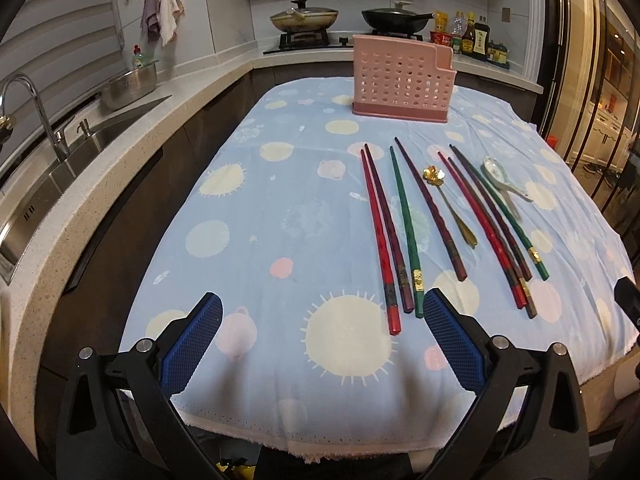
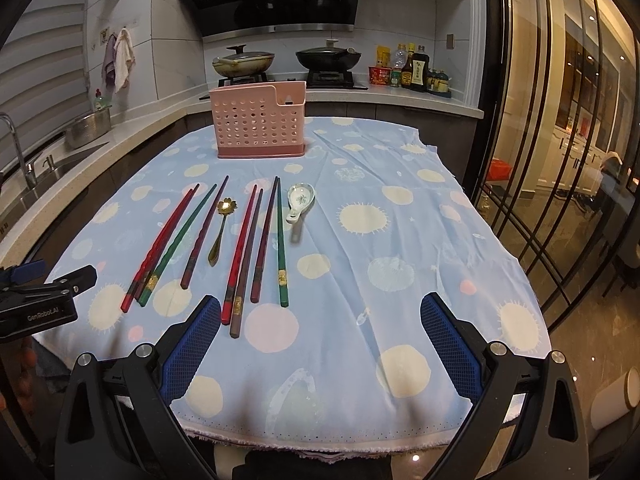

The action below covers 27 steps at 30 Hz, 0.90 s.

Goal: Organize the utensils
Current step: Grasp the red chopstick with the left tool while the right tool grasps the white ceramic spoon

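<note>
In the left wrist view, a table is seen covered by a pale blue cloth [image 1: 280,208] printed with cream and pink discs. The left gripper [image 1: 322,330] is held above the near edge, its blue pads spread wide with nothing between them. The chopsticks [image 1: 404,224], red, green and dark purple, are laid in a loose row at about 1 o'clock from the gripper. A gold flower spoon [image 1: 450,204] lies among them and a white ceramic spoon [image 1: 502,180] just beyond their far right. A pink perforated holder [image 1: 402,76] stands upright at 12 o'clock near the far edge. A steel sink [image 1: 68,176] with a faucet is seen at 9 o'clock, a stove with two lidded pans at 12.

In the right wrist view, the right gripper [image 2: 320,330] is likewise wide apart and empty. The chopsticks [image 2: 244,248] lie at 11 o'clock, the holder [image 2: 260,122] at 12. Part of the left gripper [image 2: 40,300] shows at 9 o'clock, and glass doors [image 2: 560,140] at 2 o'clock.
</note>
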{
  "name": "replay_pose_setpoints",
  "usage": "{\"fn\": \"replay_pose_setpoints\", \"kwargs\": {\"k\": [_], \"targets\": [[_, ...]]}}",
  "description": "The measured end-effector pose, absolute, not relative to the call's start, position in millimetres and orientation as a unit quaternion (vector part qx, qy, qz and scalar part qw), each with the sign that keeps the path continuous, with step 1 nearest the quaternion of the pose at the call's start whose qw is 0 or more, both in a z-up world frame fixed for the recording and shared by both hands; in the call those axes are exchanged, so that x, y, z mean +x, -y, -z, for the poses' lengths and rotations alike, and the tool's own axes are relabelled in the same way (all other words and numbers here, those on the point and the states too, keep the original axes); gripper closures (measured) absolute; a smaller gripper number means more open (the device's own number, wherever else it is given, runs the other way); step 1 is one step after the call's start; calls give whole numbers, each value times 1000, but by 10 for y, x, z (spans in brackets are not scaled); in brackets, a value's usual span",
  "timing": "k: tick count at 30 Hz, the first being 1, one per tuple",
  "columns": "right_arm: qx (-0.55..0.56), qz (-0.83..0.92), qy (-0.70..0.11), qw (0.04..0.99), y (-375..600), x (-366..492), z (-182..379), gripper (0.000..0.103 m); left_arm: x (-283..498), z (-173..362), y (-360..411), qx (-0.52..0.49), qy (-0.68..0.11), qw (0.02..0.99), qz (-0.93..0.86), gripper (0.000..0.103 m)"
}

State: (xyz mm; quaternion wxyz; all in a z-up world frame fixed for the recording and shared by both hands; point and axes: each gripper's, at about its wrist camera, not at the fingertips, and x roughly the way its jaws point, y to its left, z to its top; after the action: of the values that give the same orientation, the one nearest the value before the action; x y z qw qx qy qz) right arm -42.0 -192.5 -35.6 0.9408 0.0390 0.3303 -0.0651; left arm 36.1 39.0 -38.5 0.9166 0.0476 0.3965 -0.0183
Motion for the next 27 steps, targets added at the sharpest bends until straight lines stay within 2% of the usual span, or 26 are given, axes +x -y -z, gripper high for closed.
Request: {"fn": "replay_pose_setpoints", "kwargs": {"k": [20,22,27], "targets": [[59,67,-372,924,1976,113,529,7,877,898,-381,55,-455,888,43,8],[57,66,-375,923,1970,159,545,7,886,894,-410,51,-455,888,45,12],[69,58,-374,923,2042,343,549,7,958,849,-445,37,-453,889,61,31]]}}
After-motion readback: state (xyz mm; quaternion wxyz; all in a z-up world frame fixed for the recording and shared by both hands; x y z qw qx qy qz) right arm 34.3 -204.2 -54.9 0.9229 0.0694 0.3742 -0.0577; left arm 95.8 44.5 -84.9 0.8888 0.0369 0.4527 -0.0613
